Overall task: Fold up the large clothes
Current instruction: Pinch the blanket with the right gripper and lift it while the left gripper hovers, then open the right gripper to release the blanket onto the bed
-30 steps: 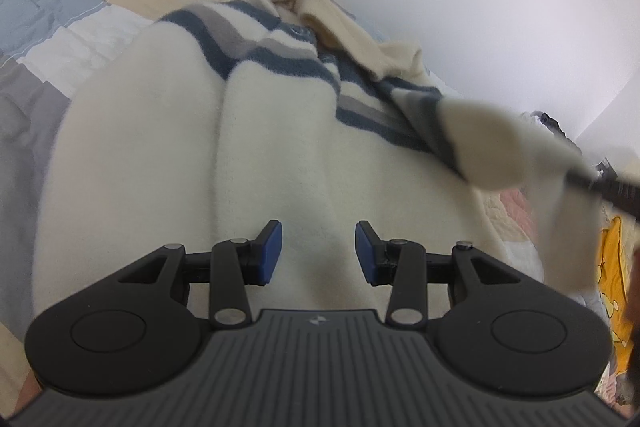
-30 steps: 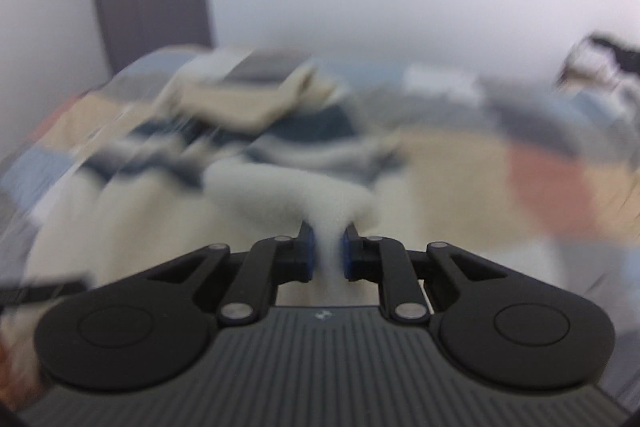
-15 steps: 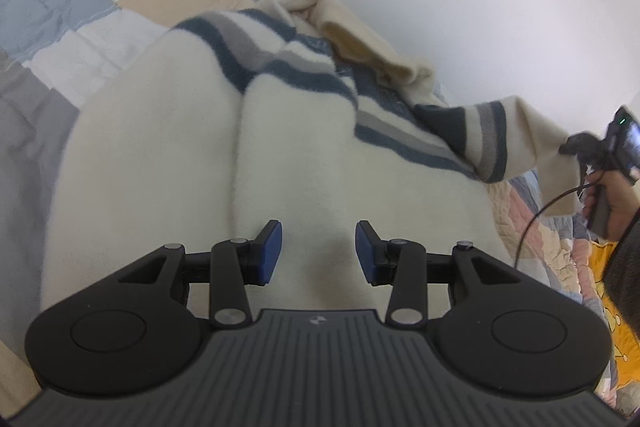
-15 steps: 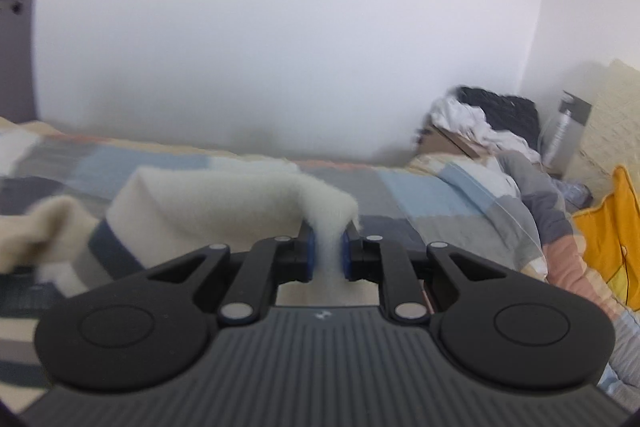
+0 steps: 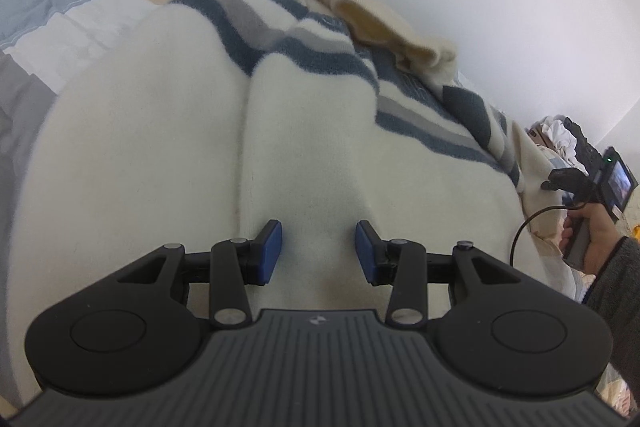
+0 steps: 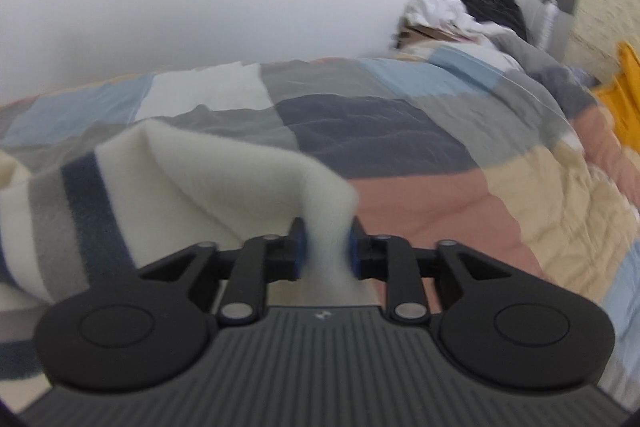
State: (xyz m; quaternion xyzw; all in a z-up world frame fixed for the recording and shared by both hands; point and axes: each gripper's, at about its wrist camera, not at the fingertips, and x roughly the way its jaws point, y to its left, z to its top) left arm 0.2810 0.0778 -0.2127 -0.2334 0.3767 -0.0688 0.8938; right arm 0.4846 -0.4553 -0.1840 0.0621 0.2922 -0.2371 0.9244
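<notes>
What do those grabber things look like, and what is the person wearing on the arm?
Each hand-held gripper, left and right, is black, with two round discs, a ribbed grey base bearing a small logo, silver pins and blue pads. A black cable trails from the right one. The person's sleeve is dark grey knit.

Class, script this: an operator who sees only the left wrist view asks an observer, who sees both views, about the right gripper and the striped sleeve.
Operator: Is anything in the right gripper?
Observer: Yes. The end of the sleeve sits between its jaws, which have just been opening.
Operator: What lies just ahead of it?
Observer: A pink patch of the quilt.
</notes>
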